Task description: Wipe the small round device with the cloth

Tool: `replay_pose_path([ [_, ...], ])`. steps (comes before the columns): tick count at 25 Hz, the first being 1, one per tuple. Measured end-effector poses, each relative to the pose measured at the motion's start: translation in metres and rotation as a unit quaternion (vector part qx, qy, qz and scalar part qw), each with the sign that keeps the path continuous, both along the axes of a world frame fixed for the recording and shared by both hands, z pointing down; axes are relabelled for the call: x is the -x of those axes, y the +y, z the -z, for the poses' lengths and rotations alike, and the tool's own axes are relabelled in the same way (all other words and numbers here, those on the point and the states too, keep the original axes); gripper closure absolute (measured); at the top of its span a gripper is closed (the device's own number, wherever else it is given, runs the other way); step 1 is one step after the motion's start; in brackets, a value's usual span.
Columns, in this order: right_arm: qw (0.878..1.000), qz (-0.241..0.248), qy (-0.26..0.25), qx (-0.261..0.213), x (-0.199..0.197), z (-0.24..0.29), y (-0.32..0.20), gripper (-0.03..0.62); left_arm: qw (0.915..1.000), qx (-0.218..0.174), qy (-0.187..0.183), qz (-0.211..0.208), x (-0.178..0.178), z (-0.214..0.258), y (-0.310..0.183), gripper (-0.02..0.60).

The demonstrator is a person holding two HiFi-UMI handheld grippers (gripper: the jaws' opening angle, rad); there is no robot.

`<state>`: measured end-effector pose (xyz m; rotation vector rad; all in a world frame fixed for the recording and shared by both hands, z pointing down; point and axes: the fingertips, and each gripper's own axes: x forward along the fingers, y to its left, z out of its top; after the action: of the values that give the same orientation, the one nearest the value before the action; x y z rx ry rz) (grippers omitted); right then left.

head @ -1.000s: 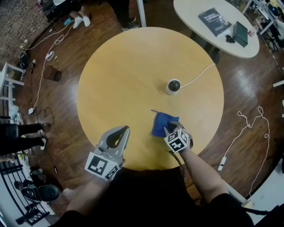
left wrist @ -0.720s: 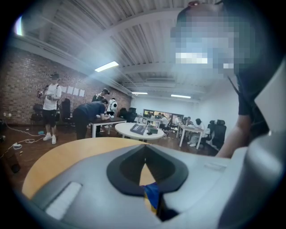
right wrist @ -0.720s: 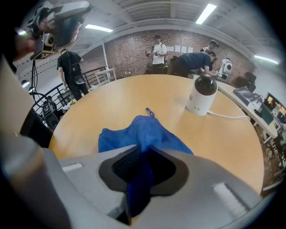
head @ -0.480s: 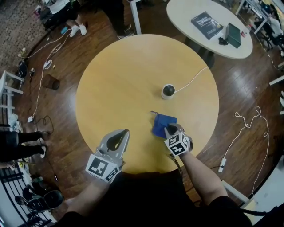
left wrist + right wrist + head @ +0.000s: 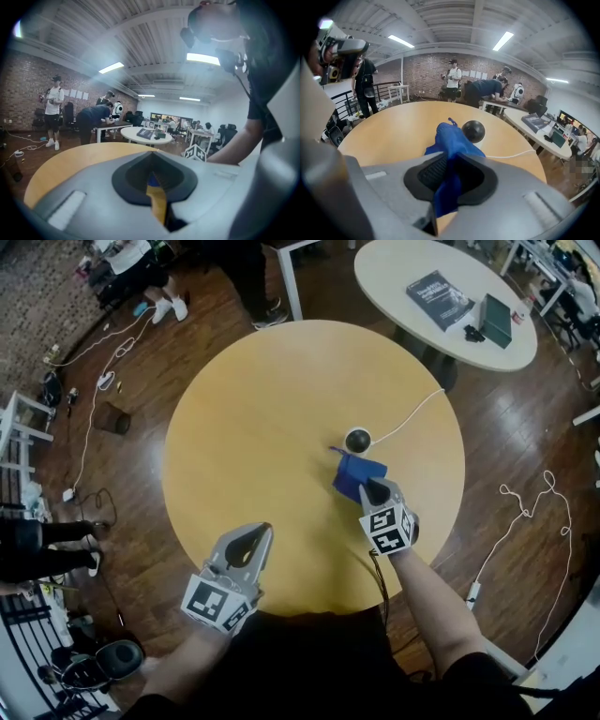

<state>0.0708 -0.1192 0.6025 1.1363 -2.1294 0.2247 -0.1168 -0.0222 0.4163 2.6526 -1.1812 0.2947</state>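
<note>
Clamping cloth (image 5: pixel 354 474), right tongs (image 5: pixel 373 491) beside device (image 5: pixel 357 439); cable (image 5: pixel 408 414) beyond.

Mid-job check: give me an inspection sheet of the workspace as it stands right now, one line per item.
Surface: round wooden table, flat and level.
Job's things: small round device stands on the table; blue cloth is held just short of it, contact cannot be told.
Clutter: nothing seen on this table.
Grippers: right hand-held gripper shut on the cloth; left hand-held gripper shut, empty, near the table's near edge.
Cables: white cable runs from the device off the far right edge; loose cords on the floor.
Surroundings: white table with a book; people standing beyond.
</note>
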Motion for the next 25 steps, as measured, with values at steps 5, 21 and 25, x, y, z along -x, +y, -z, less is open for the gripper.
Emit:
replay_pose_path([
  [5, 0.999, -0.005, -0.005, -0.044, -0.003, 0.025, -0.037, 0.536, 0.9999, 0.008, -0.006, 0.012, 0.003, -0.005, 0.006, 0.577],
  [21, 0.998, 0.009, 0.003, -0.069, -0.004, 0.034, -0.094, 0.536, 0.9968, 0.024, -0.033, 0.069, 0.028, -0.009, 0.025, 0.578],
  [25, 0.997, 0.030, 0.018, -0.073, 0.005, 0.034, -0.091, 0.536, 0.9969, 0.026, -0.031, 0.067, 0.027, -0.010, 0.026, 0.578],
])
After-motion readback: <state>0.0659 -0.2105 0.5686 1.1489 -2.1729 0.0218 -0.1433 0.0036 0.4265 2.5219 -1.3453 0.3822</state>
